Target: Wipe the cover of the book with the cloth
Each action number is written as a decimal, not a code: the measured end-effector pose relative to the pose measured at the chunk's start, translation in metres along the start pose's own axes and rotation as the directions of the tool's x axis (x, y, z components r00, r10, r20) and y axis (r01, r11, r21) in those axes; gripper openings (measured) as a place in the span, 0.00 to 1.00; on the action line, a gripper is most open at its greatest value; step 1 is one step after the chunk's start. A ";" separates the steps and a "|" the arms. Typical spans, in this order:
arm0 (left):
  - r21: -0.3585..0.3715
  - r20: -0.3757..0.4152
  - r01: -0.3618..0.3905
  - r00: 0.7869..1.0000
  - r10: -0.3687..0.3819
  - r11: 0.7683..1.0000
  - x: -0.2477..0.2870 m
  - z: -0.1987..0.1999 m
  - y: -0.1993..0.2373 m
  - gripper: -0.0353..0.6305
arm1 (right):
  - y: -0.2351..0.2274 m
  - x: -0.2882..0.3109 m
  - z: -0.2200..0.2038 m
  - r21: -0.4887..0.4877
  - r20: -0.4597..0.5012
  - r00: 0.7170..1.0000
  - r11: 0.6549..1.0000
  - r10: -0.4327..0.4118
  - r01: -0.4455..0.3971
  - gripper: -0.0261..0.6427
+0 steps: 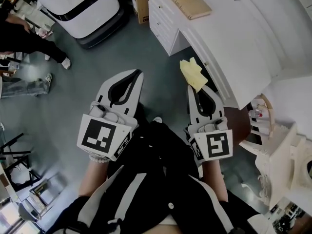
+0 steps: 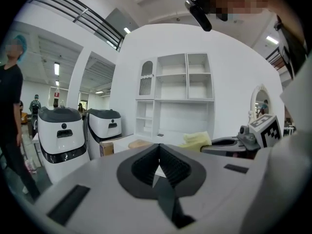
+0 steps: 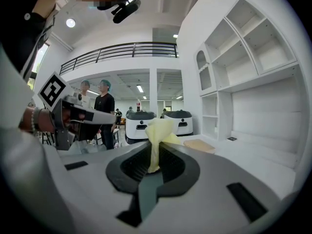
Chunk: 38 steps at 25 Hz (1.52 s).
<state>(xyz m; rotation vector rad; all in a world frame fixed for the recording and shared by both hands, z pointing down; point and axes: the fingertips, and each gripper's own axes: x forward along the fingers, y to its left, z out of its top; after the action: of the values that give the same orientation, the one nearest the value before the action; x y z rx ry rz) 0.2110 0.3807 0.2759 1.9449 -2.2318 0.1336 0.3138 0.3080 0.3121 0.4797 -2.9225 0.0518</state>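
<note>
Here the right gripper (image 3: 154, 155), a white two-jaw tool with dark ribbed pads, is clamped on a crumpled pale-yellow cloth (image 3: 158, 130), which stands up in a bunch from between its jaws. Pinching it by one fold leaves a loose tuft ahead of the tips, and that looks suited to dragging across a flat surface. The left gripper (image 2: 159, 150), of the same make, has its jaws pressed together with nothing between them; I judge it is free to steady the book if that is needed. Both grippers are held out in front of the person's body, near each other but apart, pointing roughly level toward the white desk with drawers (image 1: 229, 48). The flat, tan rectangular book (image 1: 189, 3) lies closed on the far part of that desktop, cover up, well apart from both grippers and from the cloth, so no wiping is under way. Lying flat with nothing on it, the cover is open to a stroke from above. The next move, as I judge it, calls for carrying the cloth forward over the desk edge and lowering it onto the cover. A large white-and-black machine (image 1: 83, 6) stands on the floor, away from the desk.
</note>
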 end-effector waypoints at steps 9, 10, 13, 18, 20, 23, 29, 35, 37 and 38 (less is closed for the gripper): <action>0.005 0.013 0.020 1.000 -0.020 1.000 0.028 0.010 0.050 0.05 | -0.011 0.047 0.012 -0.006 -0.004 0.999 0.999 -0.052 0.052 0.09; 0.007 0.014 0.026 1.000 -0.026 1.000 0.033 0.012 0.058 0.06 | -0.011 0.056 0.015 -0.008 -0.002 0.998 0.998 -0.059 0.059 0.09; 0.015 0.015 0.053 0.998 -0.053 0.998 0.048 0.020 0.082 0.06 | -0.013 0.081 0.025 -0.009 0.001 0.996 0.996 -0.084 0.084 0.09; 0.055 0.015 0.106 0.994 -0.107 0.993 0.069 0.035 0.122 0.06 | -0.009 0.125 0.043 -0.009 0.011 0.991 0.991 -0.132 0.132 0.09; 0.060 0.011 0.133 0.991 -0.133 0.989 0.076 0.038 0.135 0.06 | -0.006 0.139 0.048 -0.003 0.010 0.988 0.988 -0.154 0.154 0.09; 0.062 0.008 0.172 0.985 -0.173 0.983 0.088 0.043 0.157 0.06 | -0.003 0.162 0.053 0.001 0.005 0.982 0.982 -0.187 0.187 0.09; 0.064 0.013 0.226 0.974 -0.227 0.972 0.105 0.049 0.208 0.06 | 0.007 0.209 0.060 0.007 -0.007 0.969 0.969 -0.247 0.247 0.09; 0.058 -0.006 0.240 0.971 -0.240 0.969 0.112 0.046 0.242 0.05 | 0.017 0.236 0.061 0.008 -0.017 0.959 0.959 -0.282 0.282 0.09; 0.049 0.003 0.255 0.967 -0.255 0.966 0.113 0.044 0.248 0.06 | 0.022 0.245 0.060 0.005 -0.025 0.959 0.959 -0.283 0.283 0.09; 0.044 0.005 0.259 0.966 -0.260 0.965 0.114 0.044 0.251 0.05 | 0.025 0.248 0.061 0.002 -0.029 0.959 0.959 -0.282 0.282 0.09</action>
<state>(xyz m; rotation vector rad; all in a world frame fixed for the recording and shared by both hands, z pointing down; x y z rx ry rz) -0.0553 0.2974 0.2669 2.2432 -1.9709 0.1370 0.0642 0.2494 0.2972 0.8831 -2.7952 0.0284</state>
